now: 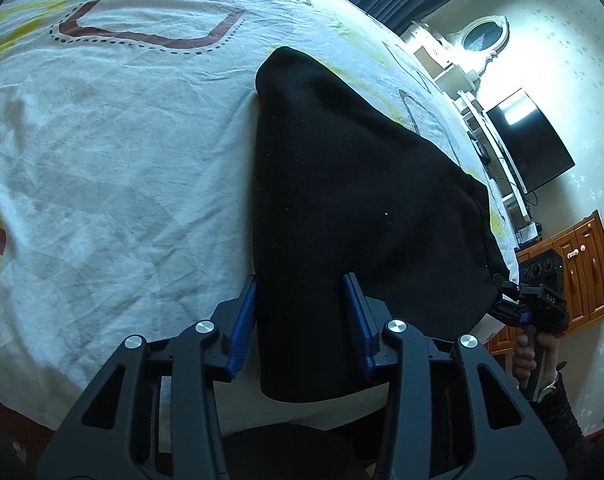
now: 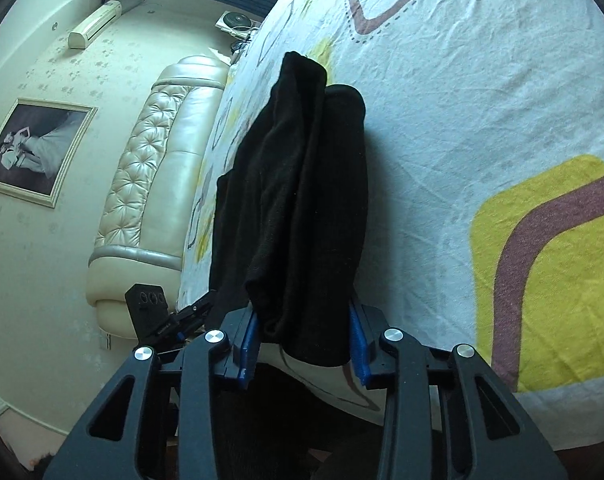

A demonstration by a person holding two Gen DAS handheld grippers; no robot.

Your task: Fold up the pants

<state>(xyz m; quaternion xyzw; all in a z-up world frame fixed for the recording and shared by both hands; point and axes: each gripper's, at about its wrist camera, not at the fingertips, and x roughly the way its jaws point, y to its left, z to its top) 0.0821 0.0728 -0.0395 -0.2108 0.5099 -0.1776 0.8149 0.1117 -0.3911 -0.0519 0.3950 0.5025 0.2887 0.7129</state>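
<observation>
The black pants point(image 1: 362, 180) lie folded into a thick bundle on the patterned white bed sheet point(image 1: 121, 140), with their near end at the bed's front edge. My left gripper point(image 1: 300, 280) is shut on that near end, and the cloth fills the gap between its blue pads. The right gripper point(image 1: 516, 300) shows at the right side of the bundle, with a hand point(image 1: 530, 356) on its handle. In the right wrist view the pants point(image 2: 302, 200) run away from the camera in layered folds. My right gripper point(image 2: 304, 312) is shut on their near end. The left gripper point(image 2: 193, 312) reaches in from the left.
The sheet point(image 2: 482, 100) spreads wide to the right of the pants. A padded cream headboard point(image 2: 153, 168) and a framed picture point(image 2: 33, 148) stand past the bed. A dark TV point(image 1: 530, 140) and a wooden cabinet point(image 1: 578, 268) are by the wall.
</observation>
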